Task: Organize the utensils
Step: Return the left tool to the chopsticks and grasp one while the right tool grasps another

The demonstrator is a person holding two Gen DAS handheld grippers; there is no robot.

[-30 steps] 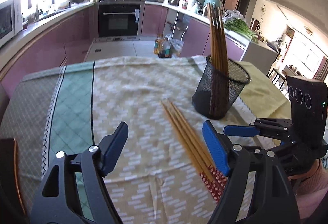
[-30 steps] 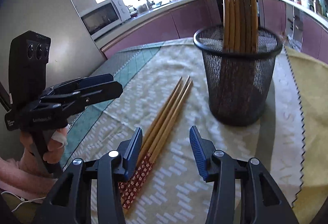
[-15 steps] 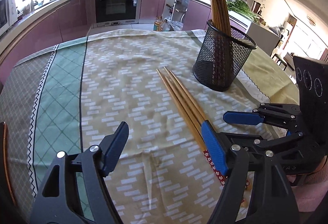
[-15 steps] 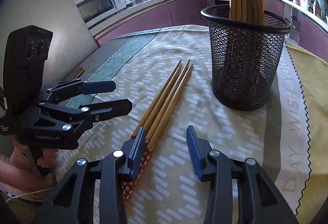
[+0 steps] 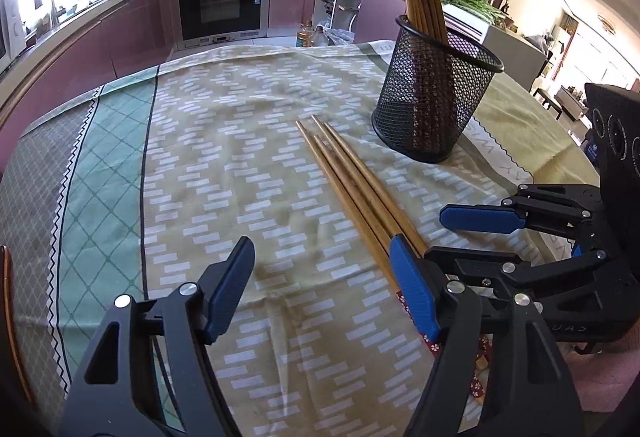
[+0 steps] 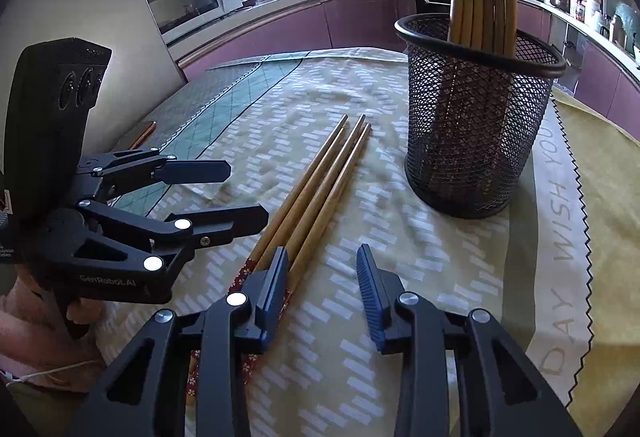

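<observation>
I am at the pick-up step: my right hand-held gripper (image 6: 324,291) has just been narrowing its jaws, which are apart with nothing between them, just right of the loose chopsticks (image 6: 316,193) lying on the desk (image 6: 440,257) beside the mesh holder (image 6: 476,141). My left hand-held gripper (image 5: 322,287) hangs wide apart and empty. Next I should shift left to straddle the bundle, then clamp.

Patterned tablecloth (image 5: 248,157), microwave (image 6: 188,3) (by the window), built-in oven (image 5: 222,3)
</observation>
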